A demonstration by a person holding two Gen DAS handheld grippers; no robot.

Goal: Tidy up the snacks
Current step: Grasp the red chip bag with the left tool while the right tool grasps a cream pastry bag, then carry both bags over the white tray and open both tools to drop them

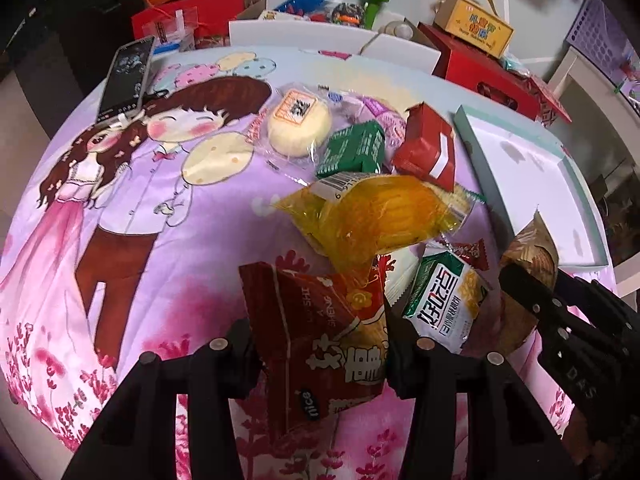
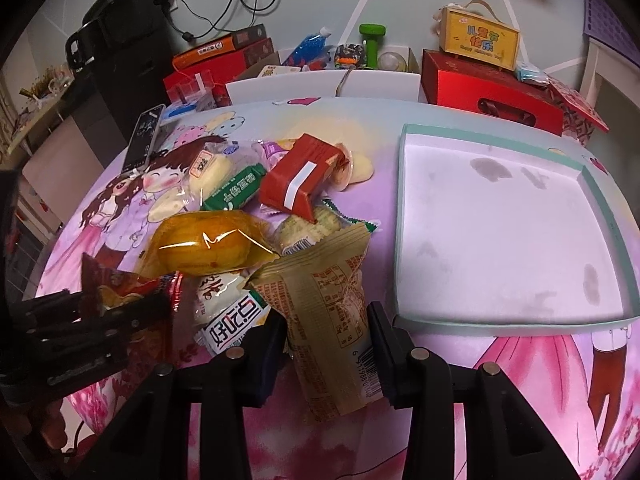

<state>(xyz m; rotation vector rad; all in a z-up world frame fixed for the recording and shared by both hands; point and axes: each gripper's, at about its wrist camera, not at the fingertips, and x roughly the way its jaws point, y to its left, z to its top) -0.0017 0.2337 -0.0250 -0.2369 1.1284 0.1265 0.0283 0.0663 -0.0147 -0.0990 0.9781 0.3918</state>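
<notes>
The left gripper (image 1: pixel 320 344) has its jaws closed onto a red snack packet (image 1: pixel 320 344) with white Chinese lettering. Both fingers press the packet's sides, and the packet stands between them above the cartoon-print tablecloth (image 1: pixel 120 200). The jaw gap equals the width of the pinched packet.

The right gripper (image 2: pixel 328 340) has its jaws closed onto a tan snack packet (image 2: pixel 328 320) printed with a nutrition table and a barcode. The left finger (image 2: pixel 268 344) and the right finger (image 2: pixel 384 344) each touch one edge of the packet. The packet's upper end tilts away from the camera, toward the snack pile. In the left wrist view the same gripper (image 1: pixel 532 280) appears at the right edge, with the tan packet (image 1: pixel 532 248) projecting above its fingertips.

The remaining snacks lie in a loose pile on the tablecloth:
- a yellow cellophane-wrapped cake (image 2: pixel 208 244), at the centre of the pile;
- a green-and-white packet (image 1: pixel 444 300), between the two grippers;
- a red carton-style pack (image 2: pixel 300 184), resting on other packets;
- a green bar packet (image 2: pixel 236 192), just beside the red pack;
- a round pale pastry in clear wrap (image 1: pixel 300 120), at the far side of the pile.

A shallow white tray with a teal rim (image 2: pixel 400 216) sits on the tablecloth to the right of the pile. A smartphone (image 1: pixel 128 76) lies near the table's far left edge.
</notes>
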